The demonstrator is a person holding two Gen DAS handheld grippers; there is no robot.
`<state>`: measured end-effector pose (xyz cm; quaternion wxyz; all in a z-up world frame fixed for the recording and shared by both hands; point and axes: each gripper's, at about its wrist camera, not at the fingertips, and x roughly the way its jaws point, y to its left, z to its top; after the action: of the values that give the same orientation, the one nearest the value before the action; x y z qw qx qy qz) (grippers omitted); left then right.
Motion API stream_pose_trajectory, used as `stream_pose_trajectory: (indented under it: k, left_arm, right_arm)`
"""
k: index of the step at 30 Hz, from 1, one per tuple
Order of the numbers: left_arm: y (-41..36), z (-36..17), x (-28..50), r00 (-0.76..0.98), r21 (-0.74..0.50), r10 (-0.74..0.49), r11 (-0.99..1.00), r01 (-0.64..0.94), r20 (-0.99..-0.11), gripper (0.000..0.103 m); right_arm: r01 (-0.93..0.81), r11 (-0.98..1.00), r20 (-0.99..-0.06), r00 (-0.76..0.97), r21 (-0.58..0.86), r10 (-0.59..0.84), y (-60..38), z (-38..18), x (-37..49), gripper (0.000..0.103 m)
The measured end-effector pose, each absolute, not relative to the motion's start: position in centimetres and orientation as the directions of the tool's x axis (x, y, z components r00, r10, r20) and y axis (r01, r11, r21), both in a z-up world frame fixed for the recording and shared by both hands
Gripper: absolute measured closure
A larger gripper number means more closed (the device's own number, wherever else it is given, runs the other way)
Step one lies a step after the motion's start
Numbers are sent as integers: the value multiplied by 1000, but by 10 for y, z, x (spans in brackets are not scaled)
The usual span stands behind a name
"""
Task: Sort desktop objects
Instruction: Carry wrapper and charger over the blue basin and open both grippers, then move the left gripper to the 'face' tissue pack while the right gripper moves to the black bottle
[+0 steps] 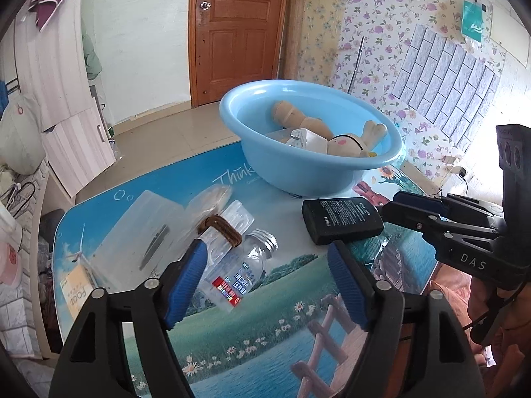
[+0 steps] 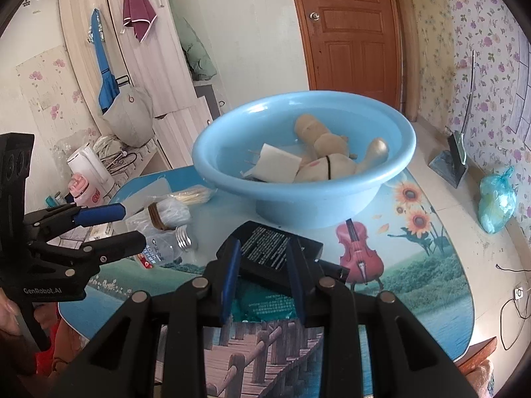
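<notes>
While our right gripper [image 2: 262, 275] pinches the black battery pack [image 2: 277, 248], our left gripper [image 1: 265, 285] stands spread above the clear bottle [image 1: 242, 272], with bare tabletop [image 1: 265, 331] beneath. Ahead of both, the blue basin [image 2: 298, 199] holds a plush toy [image 2: 332, 152] and a white box [image 2: 275, 165].

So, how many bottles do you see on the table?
1. The clear bottle lies on its side on the table, ahead of the open left gripper. Clutter could hide others.

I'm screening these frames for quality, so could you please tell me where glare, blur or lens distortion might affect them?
Left wrist view: daylight washes out the wall at the right edge, the clear bottle looks smeared, and the door frame bows from the fisheye. Right wrist view: sharper and evenly lit, though the blue basin and the table edge curve, with dark vignetting in the corners.
</notes>
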<state>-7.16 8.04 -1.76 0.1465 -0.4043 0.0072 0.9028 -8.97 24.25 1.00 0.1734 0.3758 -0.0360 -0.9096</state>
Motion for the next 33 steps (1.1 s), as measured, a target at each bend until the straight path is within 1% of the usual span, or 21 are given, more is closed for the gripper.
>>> stream_pose_trajectory:
  k: [2,4,6,8,9,17,21,25,30,33]
  left_arm:
    - [77,-18,-69,-636,-102,253,-959,-265,-729,22]
    - [74,-19,-66,-640,-97,245,-961,-258,-728,17]
    - [71,-21,-63,-642,-92,239,-963,-255,-729,14]
    - [67,-24,-61,-640,-87,233,-964,-252,-732,13]
    - [65,-27,-59,-639,-87,228,-965,-246,-735,13]
    - [41,-43,-48,-628,-75,184,-978,-197,-756,12]
    - [24,-54,-45,-617,-90,168,-984,-156,-768,12]
    - [3,-63,-42,-609,-94,140,-990,-107,-780,12]
    - [-25,-72,-41,-608,-99,101,-994,-37,-788,12]
    - [-41,-77,-43,-603,-92,67,-996,11,-795,11]
  right_arm:
    - [285,-939,-677,-654,192,-337,241,9,-87,74]
    - [281,-941,-683,-651,189,-331,239,8,-84,71]
    - [273,-943,-685,-651,191,-328,238,7,-82,57]
    - [262,-945,-684,-654,196,-323,238,7,-80,52]
    - [258,-946,-686,-653,196,-320,238,7,-79,50]
    - [228,-950,-719,-622,213,-310,233,-3,-79,48]
    - [185,-958,-733,-616,221,-288,234,-8,-80,36]
    - [145,-963,-747,-608,228,-268,237,-13,-82,33]
    - [115,-969,-764,-598,217,-242,233,-19,-84,17]
    - [119,-974,-770,-598,190,-224,227,-20,-85,14]
